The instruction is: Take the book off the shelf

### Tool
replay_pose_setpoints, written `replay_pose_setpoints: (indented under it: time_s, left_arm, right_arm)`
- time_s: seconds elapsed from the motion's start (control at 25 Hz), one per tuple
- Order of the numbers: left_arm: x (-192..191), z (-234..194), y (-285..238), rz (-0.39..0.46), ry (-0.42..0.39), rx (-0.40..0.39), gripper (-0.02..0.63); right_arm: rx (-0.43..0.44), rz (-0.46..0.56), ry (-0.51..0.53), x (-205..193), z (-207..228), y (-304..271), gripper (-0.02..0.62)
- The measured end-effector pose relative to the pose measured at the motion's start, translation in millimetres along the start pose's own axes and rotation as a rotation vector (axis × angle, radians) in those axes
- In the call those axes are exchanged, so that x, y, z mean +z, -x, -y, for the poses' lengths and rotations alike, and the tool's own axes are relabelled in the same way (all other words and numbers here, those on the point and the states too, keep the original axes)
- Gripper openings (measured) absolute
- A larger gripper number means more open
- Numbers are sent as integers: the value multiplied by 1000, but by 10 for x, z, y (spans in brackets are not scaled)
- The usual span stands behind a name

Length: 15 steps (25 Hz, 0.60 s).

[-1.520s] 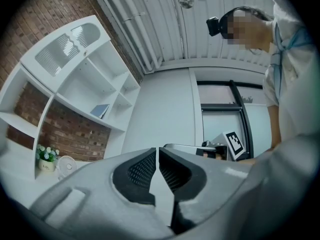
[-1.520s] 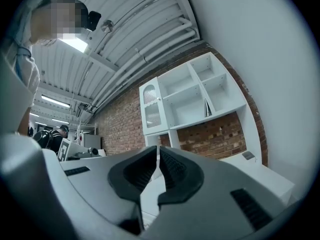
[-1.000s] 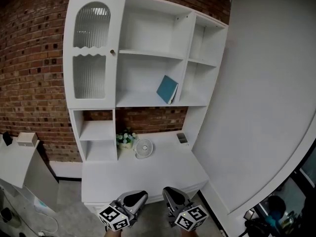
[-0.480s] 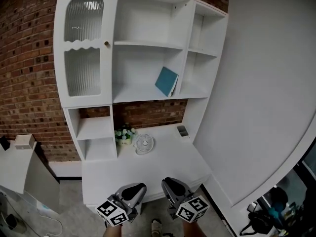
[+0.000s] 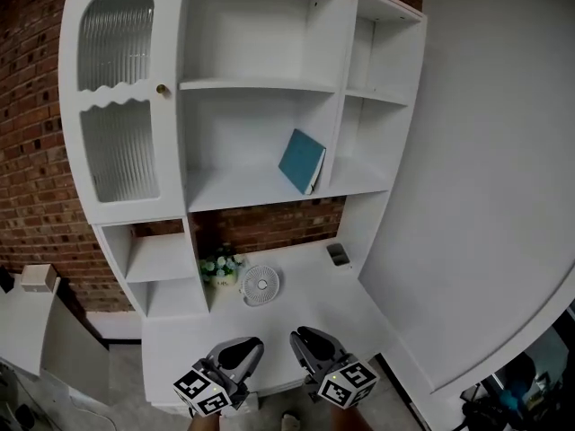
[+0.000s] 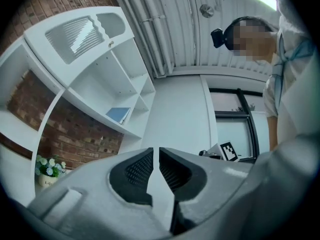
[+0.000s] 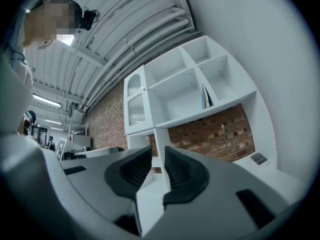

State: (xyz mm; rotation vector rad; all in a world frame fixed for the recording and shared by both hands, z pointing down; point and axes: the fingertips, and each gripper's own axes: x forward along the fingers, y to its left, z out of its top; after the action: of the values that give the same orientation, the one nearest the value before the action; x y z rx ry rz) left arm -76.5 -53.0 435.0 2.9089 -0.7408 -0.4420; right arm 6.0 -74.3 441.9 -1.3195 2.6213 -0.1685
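The flower pot's (image 6: 45, 182) label is too small to read. At the bottom centre of the head view, the left gripper (image 5: 243, 348) and right gripper (image 5: 305, 341) sit side by side, pointing up the frame; the left's jaws are all but closed on nothing, and the right's are opening, also empty. The blue book (image 5: 301, 161) leans on the shelf (image 5: 235, 189) at frame centre, well apart from both.

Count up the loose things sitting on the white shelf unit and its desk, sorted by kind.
Book: 1
Small fan: 1
Pot of flowers: 1
Small dark object, too small to identify: 1
Total: 4
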Motion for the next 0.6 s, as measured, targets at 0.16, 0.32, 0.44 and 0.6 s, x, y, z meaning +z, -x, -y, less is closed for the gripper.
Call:
replay_pose_setpoints:
  time_s: [0.16, 0.32, 0.44, 0.6]
  left_arm:
    - [-56, -231, -339, -15, -7, -10, 25]
    - [-71, -443, -649, -28, -9, -10, 25]
    - [-52, -581, -870, -31, -12, -13, 25]
    - [-34, -721, -1104, -30, -17, -12, 25]
  right_arm:
    - [-9, 0, -7, 17, 366, -193, 80]
    - [-6, -17, -2, 75, 668, -381, 83]
    - [-5, -16, 1, 156, 854, -523, 83]
    - [3, -15, 1, 228, 1051, -677, 84]
